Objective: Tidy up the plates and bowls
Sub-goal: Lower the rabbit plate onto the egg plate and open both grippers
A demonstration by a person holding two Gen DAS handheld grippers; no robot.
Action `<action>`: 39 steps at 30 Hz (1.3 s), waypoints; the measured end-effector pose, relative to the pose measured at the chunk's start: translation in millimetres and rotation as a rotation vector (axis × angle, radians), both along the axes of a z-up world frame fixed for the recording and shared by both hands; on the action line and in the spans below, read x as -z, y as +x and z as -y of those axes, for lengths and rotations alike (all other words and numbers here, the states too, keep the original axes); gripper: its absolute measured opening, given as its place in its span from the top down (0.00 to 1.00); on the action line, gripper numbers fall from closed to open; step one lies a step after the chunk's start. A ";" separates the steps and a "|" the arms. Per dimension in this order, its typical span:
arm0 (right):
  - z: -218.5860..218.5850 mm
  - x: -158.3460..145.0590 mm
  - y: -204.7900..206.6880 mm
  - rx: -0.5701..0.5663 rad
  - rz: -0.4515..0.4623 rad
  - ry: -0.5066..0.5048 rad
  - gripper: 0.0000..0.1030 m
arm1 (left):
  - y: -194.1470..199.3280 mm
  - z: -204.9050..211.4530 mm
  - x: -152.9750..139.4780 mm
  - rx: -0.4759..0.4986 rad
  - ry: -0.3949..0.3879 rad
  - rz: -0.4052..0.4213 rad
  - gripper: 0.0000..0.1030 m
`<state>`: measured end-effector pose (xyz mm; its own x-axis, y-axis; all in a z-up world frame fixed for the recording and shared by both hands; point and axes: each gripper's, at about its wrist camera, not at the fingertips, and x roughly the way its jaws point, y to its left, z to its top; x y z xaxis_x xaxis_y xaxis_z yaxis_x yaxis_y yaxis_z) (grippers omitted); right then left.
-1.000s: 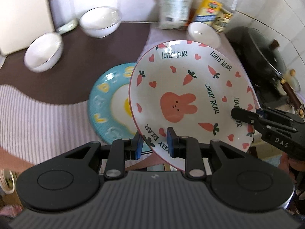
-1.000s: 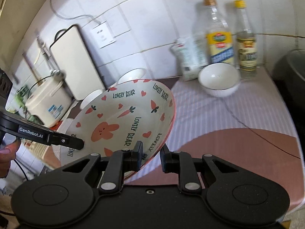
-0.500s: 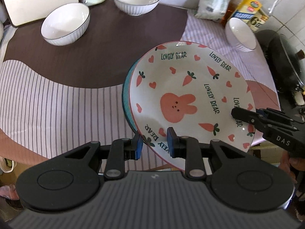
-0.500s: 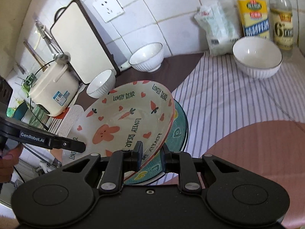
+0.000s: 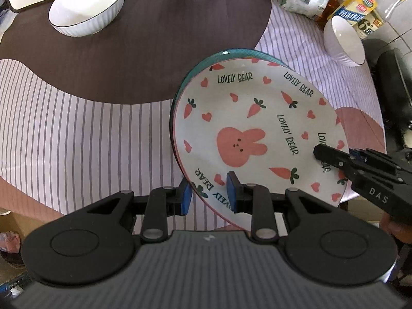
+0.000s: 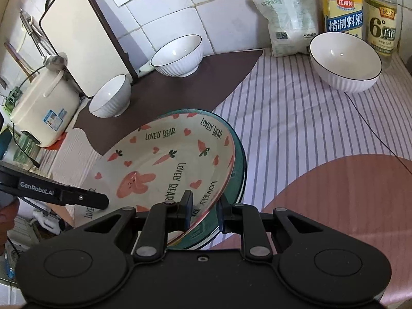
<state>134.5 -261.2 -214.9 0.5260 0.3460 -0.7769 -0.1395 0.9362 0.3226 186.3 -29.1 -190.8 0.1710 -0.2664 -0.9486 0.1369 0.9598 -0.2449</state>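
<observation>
Both tools grip the bunny plate (image 5: pixel 257 128) by opposite rims: left tool (image 5: pixel 208 193), right tool (image 6: pixel 203 209). The plate hangs tilted just above the teal plate (image 6: pixel 238 164) on the surface (image 5: pixel 77 134). Level it, lower evenly, then release both together.

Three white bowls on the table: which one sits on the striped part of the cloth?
The white bowl by the bottles, in front of the two bottles. The other two bowls stand on the dark brown patch near the cutting board.

Black left gripper (image 5: pixel 208 196), blue-padded fingers (image 5: pixel 186 197), silver screws, white "DAS" and "GenRobot.AI" lettering
</observation>
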 end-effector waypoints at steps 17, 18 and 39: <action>-38.0 -3.5 -7.3 -0.055 0.062 -0.272 0.72 | -5.8 9.5 15.9 -0.022 0.100 -0.025 0.74; -39.0 -4.1 -7.3 -0.058 0.063 -0.278 0.72 | -5.6 9.4 16.5 -0.031 0.099 -0.025 0.75; -65.9 0.0 -20.0 -0.085 0.143 -0.489 0.60 | -14.0 17.9 5.1 -0.063 0.154 0.044 0.84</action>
